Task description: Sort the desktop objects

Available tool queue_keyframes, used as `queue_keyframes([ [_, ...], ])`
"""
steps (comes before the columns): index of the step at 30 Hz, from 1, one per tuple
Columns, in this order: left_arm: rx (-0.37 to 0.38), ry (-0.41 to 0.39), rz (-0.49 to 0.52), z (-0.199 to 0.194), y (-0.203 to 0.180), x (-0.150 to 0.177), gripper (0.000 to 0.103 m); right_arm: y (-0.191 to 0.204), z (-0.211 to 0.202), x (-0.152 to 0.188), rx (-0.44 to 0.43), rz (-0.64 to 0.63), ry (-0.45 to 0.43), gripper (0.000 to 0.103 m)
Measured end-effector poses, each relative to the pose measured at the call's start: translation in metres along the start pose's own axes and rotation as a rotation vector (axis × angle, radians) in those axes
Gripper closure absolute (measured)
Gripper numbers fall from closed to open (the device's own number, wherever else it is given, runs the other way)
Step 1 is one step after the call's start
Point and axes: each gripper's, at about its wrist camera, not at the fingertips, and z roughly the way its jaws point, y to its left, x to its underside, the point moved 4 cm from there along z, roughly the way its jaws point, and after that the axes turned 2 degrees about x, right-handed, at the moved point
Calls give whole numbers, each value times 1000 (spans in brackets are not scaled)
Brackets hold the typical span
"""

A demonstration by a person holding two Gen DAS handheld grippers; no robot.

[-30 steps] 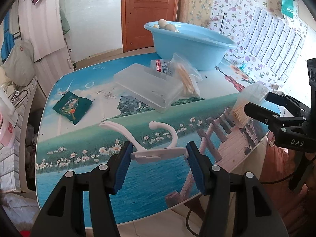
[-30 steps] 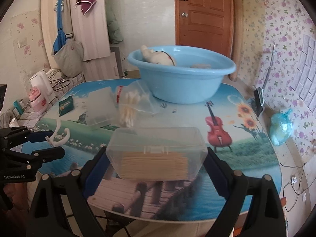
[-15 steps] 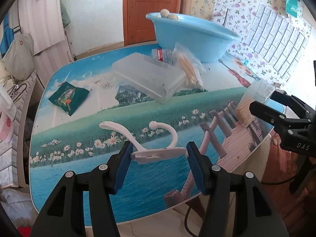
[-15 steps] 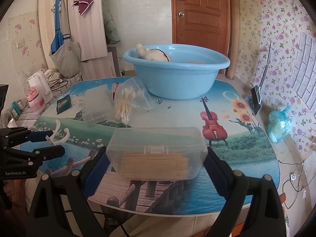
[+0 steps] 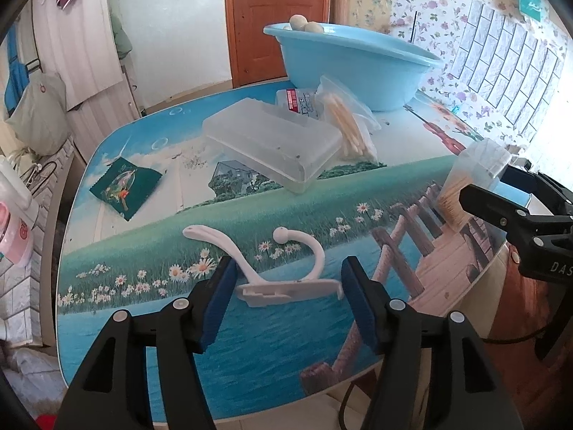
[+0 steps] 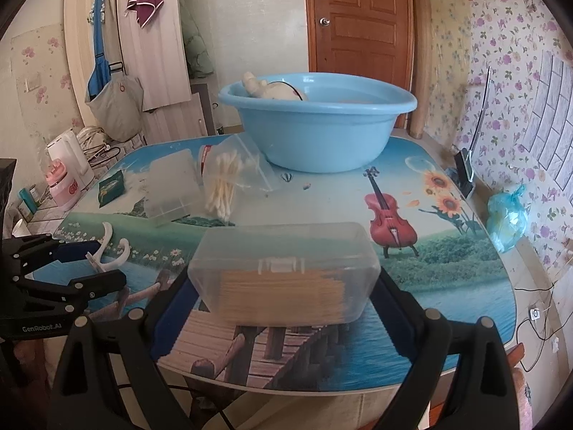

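Observation:
A white plastic hook [image 5: 286, 288] lies tilted between the blue pads [image 5: 220, 297] of my left gripper [image 5: 288, 286], just above the near part of the picture-printed table [image 5: 250, 358]. Its jaws are opening and the pads no longer seem to press the hook's base. From the right wrist view the same hook [image 6: 107, 251] and the left gripper [image 6: 89, 265] sit at the left edge. My right gripper [image 6: 283, 286] is shut on a clear plastic box of thin wooden sticks [image 6: 286, 272], held over the table's front edge. That box [image 5: 469, 175] and the right gripper [image 5: 508, 197] also appear at the right of the left wrist view.
A light blue basin [image 6: 318, 132] with pale objects inside stands at the far side. In front of it lie a long clear box [image 5: 272, 143], a bag of cotton swabs [image 5: 351, 125], a small labelled packet [image 5: 297, 102] and a green packet [image 5: 125, 184]. A blue plastic bag [image 6: 508, 218] hangs right.
The left gripper's jaws have spread a little and the white hook has tipped, its left end sagging. The right gripper still grips the box of sticks and has hardly moved.

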Motion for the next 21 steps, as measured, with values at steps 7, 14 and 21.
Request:
queue_keyframes([
  [7,8,-4,1,1,0,-1,48,-1,9,1,-4,27,18,3],
  [14,26,-38,-11,-10,2,-13,48,0,5,-2,-26,39,-19,8],
  [21,43,-132,12,-38,-3,-45,48,-12,-11,-18,-22,68,-92,8],
])
